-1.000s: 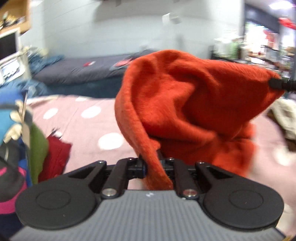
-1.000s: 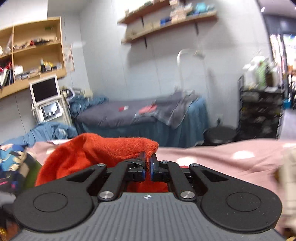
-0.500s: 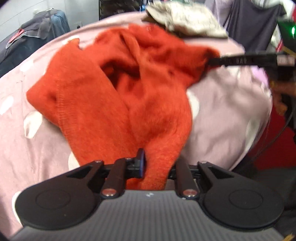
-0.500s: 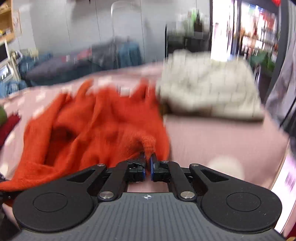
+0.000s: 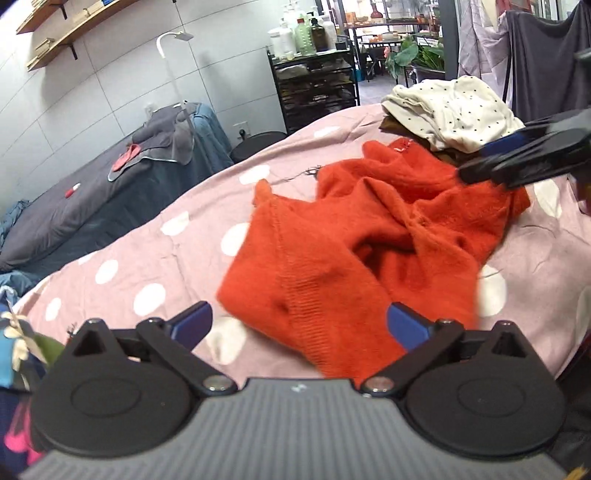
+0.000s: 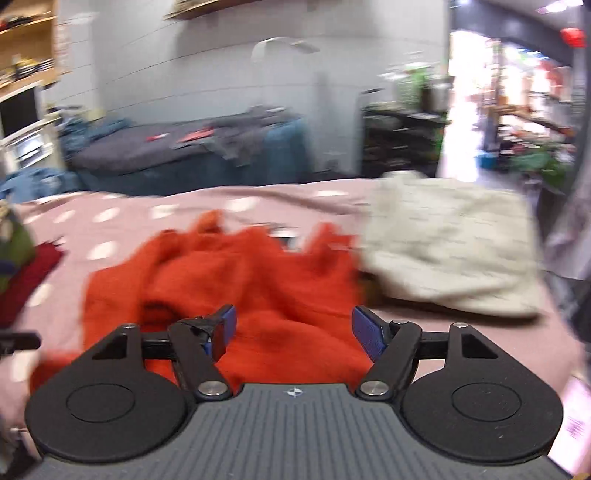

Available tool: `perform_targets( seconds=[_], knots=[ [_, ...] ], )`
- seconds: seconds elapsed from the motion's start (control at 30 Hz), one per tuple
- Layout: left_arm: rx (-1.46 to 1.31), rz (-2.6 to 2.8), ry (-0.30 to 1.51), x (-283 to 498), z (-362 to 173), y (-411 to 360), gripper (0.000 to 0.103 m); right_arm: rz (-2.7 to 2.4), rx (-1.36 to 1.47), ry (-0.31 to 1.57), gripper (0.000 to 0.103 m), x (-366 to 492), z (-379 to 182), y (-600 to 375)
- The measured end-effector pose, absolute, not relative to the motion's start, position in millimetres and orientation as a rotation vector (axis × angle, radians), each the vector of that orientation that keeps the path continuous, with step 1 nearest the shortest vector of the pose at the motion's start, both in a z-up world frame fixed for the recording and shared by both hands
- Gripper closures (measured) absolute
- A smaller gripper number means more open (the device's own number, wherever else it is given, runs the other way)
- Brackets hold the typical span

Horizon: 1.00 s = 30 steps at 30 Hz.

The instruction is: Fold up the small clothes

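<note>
Black shelf rack (image 5: 314, 88), bottles (image 5: 299, 35), perhaps toiletries.

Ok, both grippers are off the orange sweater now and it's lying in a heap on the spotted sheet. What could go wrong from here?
1. The orange sweater lies bunched and twisted, so a blind pinch may catch two layers.
2. Its far edge touches the cream dotted garment; a grab there may drag that pile along.
3. The right gripper hovers open just over the folds and could snag the knit, while the left gripper is also open.

Bed (image 5: 155, 254) covered in pink sheet with white dots. Rumpled orange sweater (image 5: 369, 236) lies mid-bed. Cream dotted garment pile (image 5: 454, 114) far right; dark red cloth (image 6: 26, 280) at left edge.
</note>
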<state>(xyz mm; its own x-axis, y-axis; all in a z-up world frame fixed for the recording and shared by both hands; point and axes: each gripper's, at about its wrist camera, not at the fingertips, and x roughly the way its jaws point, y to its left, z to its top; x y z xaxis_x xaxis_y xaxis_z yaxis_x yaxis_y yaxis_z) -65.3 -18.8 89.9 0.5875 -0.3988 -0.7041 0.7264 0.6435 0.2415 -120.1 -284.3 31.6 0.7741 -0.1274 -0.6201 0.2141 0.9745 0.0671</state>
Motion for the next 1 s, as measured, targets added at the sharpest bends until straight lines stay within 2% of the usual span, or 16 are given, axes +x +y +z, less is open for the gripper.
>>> perform_targets(
  seconds=[0.17, 0.37, 0.53, 0.57, 0.6, 0.63, 0.67, 0.7, 0.73, 0.77, 0.83, 1.0],
  knots=[
    [0.502, -0.616, 0.689, -28, 75, -25, 0.000, -0.114, 0.130, 0.711, 0.000, -55, 5, -268],
    [0.534, -0.569, 0.691, 34, 30, -83, 0.000, -0.138, 0.154, 0.776, 0.000, -23, -17, -264],
    [0.419, -0.628, 0.853, 87, -14, -111, 0.001, -0.111, 0.235, 0.842, 0.000, -20, -36, -273],
    [0.372, -0.629, 0.867, 91, -19, -109, 0.002, -0.088, 0.260, 0.864, 0.000, -19, -41, -274],
    [0.321, -0.638, 0.879, 93, -21, -105, 0.014, -0.073, 0.273, 0.875, 0.000, -19, -45, -274],
    [0.283, -0.665, 0.892, 92, -21, -102, 0.036, -0.068, 0.271, 0.877, 0.007, -21, -48, -272],
    [0.259, -0.698, 0.897, 88, -21, -100, 0.045, -0.062, 0.264, 0.872, 0.012, -22, -50, -270],
    [0.259, -0.711, 0.882, 83, -19, -99, 0.055, -0.054, 0.261, 0.863, 0.036, -23, -51, -268],
    [0.294, -0.707, 0.845, 75, -18, -100, 0.066, -0.051, 0.261, 0.856, 0.070, -25, -50, -266],
    [0.340, -0.694, 0.810, 68, -15, -102, 0.071, -0.058, 0.249, 0.847, 0.083, -26, -49, -264],
    [0.411, -0.659, 0.748, 53, -6, -103, 0.093, -0.061, 0.223, 0.799, 0.092, -35, -41, -261],
    [0.463, -0.678, 0.688, 21, 36, -69, 0.094, -0.060, 0.218, 0.672, 0.094, -91, 7, -270]
  ],
)
